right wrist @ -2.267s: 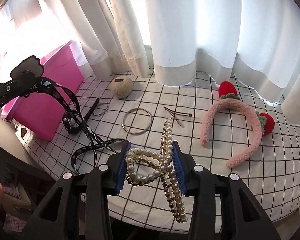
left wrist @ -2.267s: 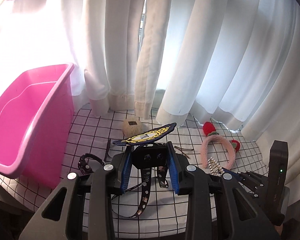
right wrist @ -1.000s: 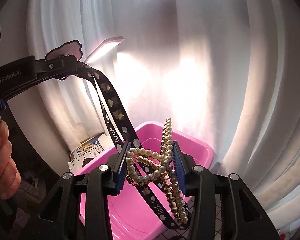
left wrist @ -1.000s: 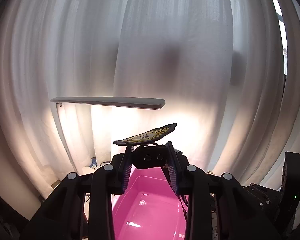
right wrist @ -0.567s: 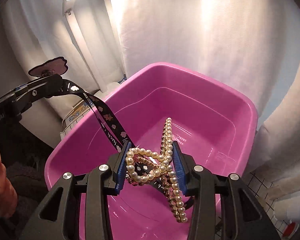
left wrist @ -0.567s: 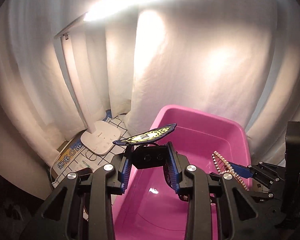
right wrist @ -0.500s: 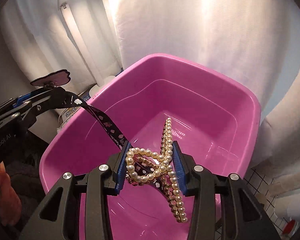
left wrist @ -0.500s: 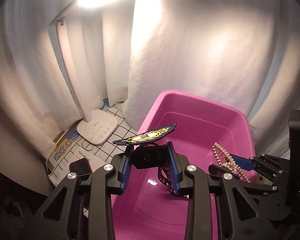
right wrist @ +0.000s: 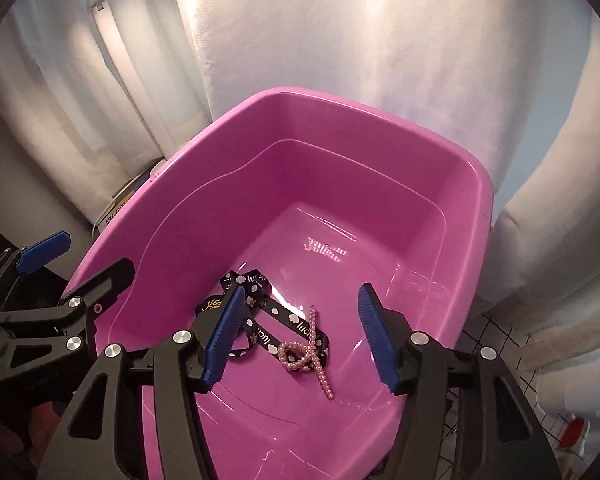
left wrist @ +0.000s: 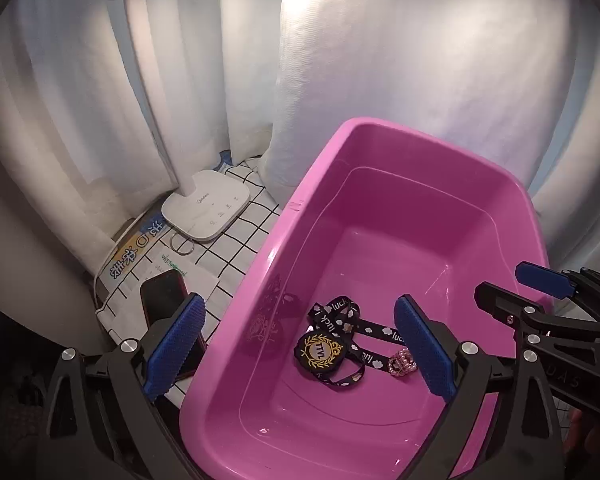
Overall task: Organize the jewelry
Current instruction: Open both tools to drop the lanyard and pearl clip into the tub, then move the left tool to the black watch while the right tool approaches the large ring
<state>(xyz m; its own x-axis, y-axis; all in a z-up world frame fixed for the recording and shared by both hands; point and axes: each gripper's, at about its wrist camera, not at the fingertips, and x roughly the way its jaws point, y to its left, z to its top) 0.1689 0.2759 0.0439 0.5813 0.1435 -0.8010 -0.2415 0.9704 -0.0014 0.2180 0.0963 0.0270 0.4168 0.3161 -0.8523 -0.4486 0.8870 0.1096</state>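
A pink plastic bin (left wrist: 284,240) (right wrist: 380,120) fills both views. On its floor lies a black "lucky" ribbon (left wrist: 340,316) (right wrist: 296,322) with a round black and gold badge (left wrist: 319,351). A pearl hair clip (right wrist: 306,354) lies on the ribbon; in the left wrist view only part of it (left wrist: 401,363) shows by my right finger. My left gripper (left wrist: 300,348) is open and empty above the bin's near left wall. My right gripper (right wrist: 300,336) is open and empty above the bin's floor. Each gripper shows at the edge of the other's view.
A white lamp base (left wrist: 206,214) stands on the checked cloth (left wrist: 236,248) left of the bin, with a metal ring (left wrist: 181,244), a dark phone (left wrist: 168,304) and papers (left wrist: 132,256) beside it. White curtains (right wrist: 340,40) hang close behind the bin.
Both grippers have opened. The ribbon with its badge dropped from the left one and the pearl clip from the right one, and both now lie on the bin's floor.
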